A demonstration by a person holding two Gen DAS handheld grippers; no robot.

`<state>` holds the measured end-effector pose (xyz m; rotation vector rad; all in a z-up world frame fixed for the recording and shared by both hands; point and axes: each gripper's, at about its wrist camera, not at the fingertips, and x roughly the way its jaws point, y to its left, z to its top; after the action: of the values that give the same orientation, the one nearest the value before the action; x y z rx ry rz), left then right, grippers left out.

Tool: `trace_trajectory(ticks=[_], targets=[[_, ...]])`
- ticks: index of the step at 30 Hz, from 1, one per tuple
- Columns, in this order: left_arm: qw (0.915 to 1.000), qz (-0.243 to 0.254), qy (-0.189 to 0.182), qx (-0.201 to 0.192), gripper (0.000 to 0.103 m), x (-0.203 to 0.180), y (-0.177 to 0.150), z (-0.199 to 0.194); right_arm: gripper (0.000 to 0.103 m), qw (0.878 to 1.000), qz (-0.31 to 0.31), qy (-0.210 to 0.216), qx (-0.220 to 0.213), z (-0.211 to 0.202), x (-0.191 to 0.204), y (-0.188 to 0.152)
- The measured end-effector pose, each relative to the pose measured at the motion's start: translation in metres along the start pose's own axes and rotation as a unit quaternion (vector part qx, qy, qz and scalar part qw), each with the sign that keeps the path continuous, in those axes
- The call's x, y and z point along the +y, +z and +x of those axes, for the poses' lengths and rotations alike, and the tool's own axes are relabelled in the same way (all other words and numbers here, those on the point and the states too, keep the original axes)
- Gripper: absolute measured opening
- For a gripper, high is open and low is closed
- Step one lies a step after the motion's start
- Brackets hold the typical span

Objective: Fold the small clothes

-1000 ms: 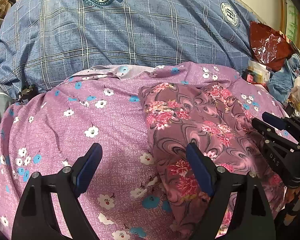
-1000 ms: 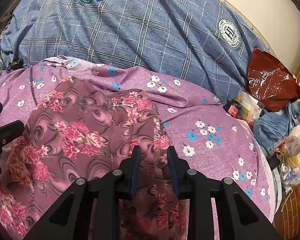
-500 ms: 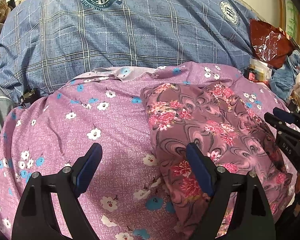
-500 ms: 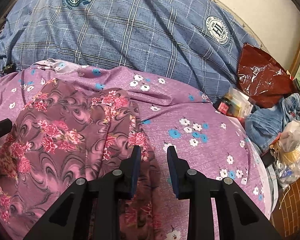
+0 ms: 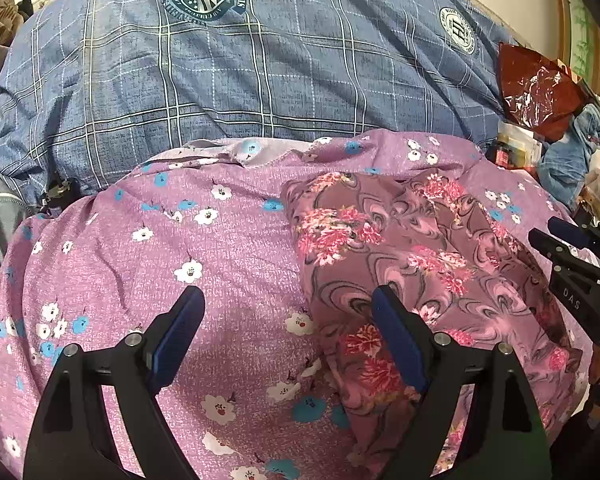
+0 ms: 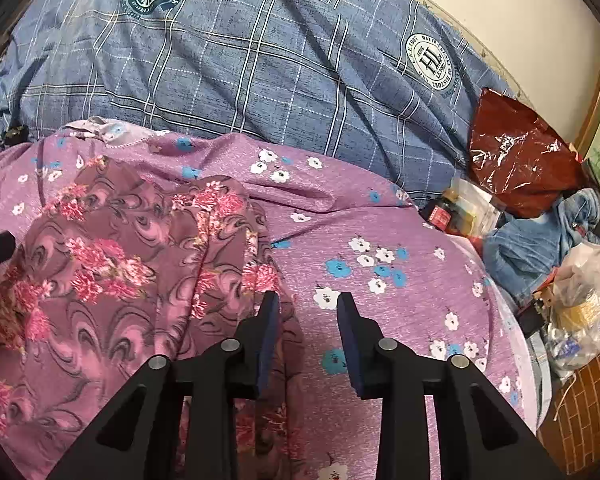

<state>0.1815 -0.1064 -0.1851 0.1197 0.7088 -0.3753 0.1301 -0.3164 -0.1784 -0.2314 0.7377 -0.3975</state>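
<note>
A mauve garment with pink flowers and dark swirls (image 5: pixel 412 264) lies folded on a purple sheet with white and blue flowers (image 5: pixel 160 264). My left gripper (image 5: pixel 288 316) is wide open and empty, hovering over the garment's left edge. My right gripper (image 6: pixel 306 308) is open with a narrow gap and empty, above the garment's right edge (image 6: pixel 112 280). The right gripper also shows at the right side of the left wrist view (image 5: pixel 568 240).
A blue plaid quilt (image 5: pixel 260 80) fills the back. A dark red plastic bag (image 6: pixel 520 160), crumpled blue cloth (image 6: pixel 540 240), small packages and a clear plastic bag (image 6: pixel 584 304) are piled at the right, past the sheet's edge.
My right gripper has moved right, off the garment's middle to its right edge, with the same narrow gap. The left gripper has stayed open and drawn back slightly.
</note>
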Motion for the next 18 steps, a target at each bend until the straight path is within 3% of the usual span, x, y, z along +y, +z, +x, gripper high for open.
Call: trace_trajectory(ticks=[7,11,15,18], targets=[[1.0,0.001,0.002,0.0,0.086,-0.001,-0.001,0.001,0.041,1.0,-0.005,0.003,-0.009,-0.001,-0.003,-0.002],[1.0,0.002,-0.002,0.002,0.086,-0.002,-0.001,0.002,0.046,0.999,0.006,0.034,-0.008,0.0,-0.01,-0.003],[0.9998,0.005,-0.019,0.004,0.086,-0.003,-0.001,0.002,0.057,0.993,0.05,0.106,0.005,0.006,-0.029,-0.005],[0.9975,0.005,-0.068,0.02,0.086,-0.005,0.0,0.004,0.062,0.982,0.097,0.163,0.022,0.015,-0.049,-0.01]])
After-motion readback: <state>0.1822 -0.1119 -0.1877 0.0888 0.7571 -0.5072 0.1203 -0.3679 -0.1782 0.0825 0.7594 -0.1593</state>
